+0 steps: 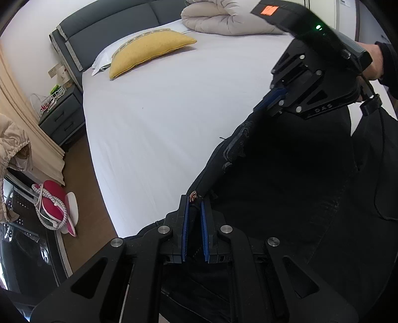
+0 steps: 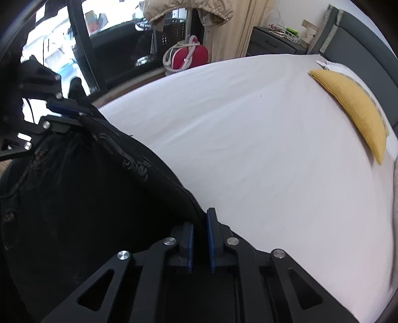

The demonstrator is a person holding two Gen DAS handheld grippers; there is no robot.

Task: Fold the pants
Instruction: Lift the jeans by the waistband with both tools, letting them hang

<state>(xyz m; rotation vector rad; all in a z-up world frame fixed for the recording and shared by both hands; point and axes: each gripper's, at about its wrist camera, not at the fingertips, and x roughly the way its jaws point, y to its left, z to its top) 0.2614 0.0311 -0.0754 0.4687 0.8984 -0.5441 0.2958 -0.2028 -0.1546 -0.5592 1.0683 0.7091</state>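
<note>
The black pants (image 1: 286, 179) hang stretched by the waistband between my two grippers, above the white bed (image 1: 161, 119). My left gripper (image 1: 195, 206) is shut on the waistband beside its metal button (image 1: 193, 195). My right gripper (image 1: 270, 101) shows at the upper right in the left wrist view, shut on the other end of the waistband. In the right wrist view my right gripper (image 2: 200, 218) pinches the waistband edge of the pants (image 2: 87, 186), and the left gripper (image 2: 63, 109) holds the far end at the left. The pant legs are out of sight below.
A yellow pillow (image 1: 149, 49) lies on the white sheet near the grey headboard (image 1: 104, 22), also seen in the right wrist view (image 2: 353, 109). A rolled beige duvet (image 1: 223, 17) lies at the far side. A nightstand (image 1: 62, 116) and a red bag (image 1: 54, 198) stand on the floor beside the bed.
</note>
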